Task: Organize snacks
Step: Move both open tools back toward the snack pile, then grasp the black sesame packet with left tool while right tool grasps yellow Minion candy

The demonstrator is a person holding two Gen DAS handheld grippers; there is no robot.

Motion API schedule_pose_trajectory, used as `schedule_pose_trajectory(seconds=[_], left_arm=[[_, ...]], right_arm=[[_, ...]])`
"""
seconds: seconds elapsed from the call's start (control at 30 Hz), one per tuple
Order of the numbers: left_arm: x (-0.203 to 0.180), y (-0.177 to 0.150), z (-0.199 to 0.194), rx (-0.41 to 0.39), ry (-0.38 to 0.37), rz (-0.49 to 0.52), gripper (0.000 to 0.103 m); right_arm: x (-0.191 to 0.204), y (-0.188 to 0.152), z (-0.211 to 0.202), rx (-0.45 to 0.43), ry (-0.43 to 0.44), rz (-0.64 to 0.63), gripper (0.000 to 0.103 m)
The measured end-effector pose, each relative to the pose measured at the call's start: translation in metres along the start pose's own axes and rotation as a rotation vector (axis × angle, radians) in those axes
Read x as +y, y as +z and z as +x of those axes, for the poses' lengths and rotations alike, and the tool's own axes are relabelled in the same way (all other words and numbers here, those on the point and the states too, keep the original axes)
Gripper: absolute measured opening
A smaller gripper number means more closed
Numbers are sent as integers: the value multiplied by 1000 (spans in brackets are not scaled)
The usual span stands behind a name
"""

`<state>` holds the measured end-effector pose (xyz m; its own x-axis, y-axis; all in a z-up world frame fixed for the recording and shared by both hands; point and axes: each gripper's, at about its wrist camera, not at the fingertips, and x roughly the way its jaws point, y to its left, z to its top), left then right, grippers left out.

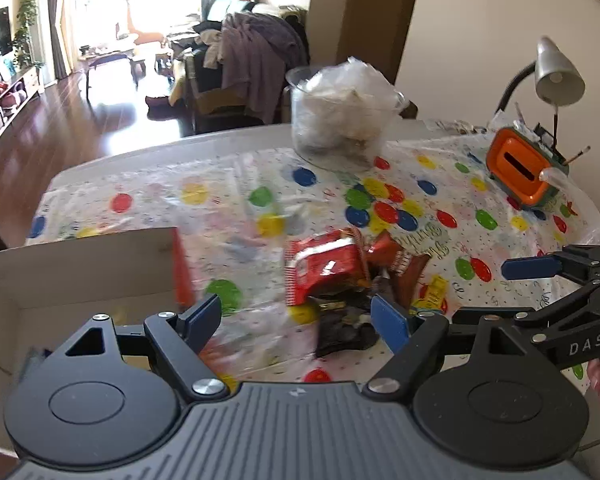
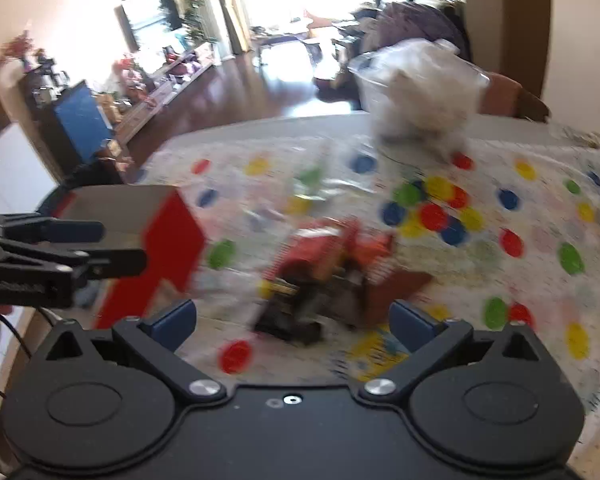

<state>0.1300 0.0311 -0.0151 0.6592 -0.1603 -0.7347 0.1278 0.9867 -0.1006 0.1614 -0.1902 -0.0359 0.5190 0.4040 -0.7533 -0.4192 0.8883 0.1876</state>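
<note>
Closest to us, our left claw point(image 1: 298, 318) was spread wide and held nothing. Our right claw point(image 2: 294, 322) was spread wide too, and empty. Just past both claws lay the pile of snacks point(image 1: 340, 280) on the dotted surface point(image 1: 220, 192). The red packet point(image 1: 324, 268) lay with its long side running left to right. The open box point(image 1: 60, 280) sat to the left of the pile. Only the left view showed the orange holder point(image 1: 520, 172) and the lamp point(image 1: 556, 72). The right view was blurry. Farthest back stood the clear tub point(image 1: 340, 120).
</note>
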Motion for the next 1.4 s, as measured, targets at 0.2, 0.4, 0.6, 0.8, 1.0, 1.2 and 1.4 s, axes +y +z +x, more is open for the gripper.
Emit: schedule_pose_trajectory(seconds=[0.2,0.4,0.6,0.8,1.0,1.2,1.4], left_arm=[[-30,2,43,83,28,21,82],[-46,1,86,178,51,34,82],[-48,0,125,271,86,30,82],[-35,-2,153,333,119,-19,82],[-27,0,169,368,109,-68,82],[-21,-1,180,400,78,-119,81],[-19,-2,187,420,56,-128,64]], right_arm=[[-50,-14,14,52,-59,53,103],[-76,-27,46,124,-92,76,103],[-81,-35,77,194,-89,83,103],[-70,-35,101,229,-99,58,102],[-60,-36,118,252,-116,33,97],[-51,-36,127,269,-142,0,85],[-45,-38,130,259,-181,-40,77]])
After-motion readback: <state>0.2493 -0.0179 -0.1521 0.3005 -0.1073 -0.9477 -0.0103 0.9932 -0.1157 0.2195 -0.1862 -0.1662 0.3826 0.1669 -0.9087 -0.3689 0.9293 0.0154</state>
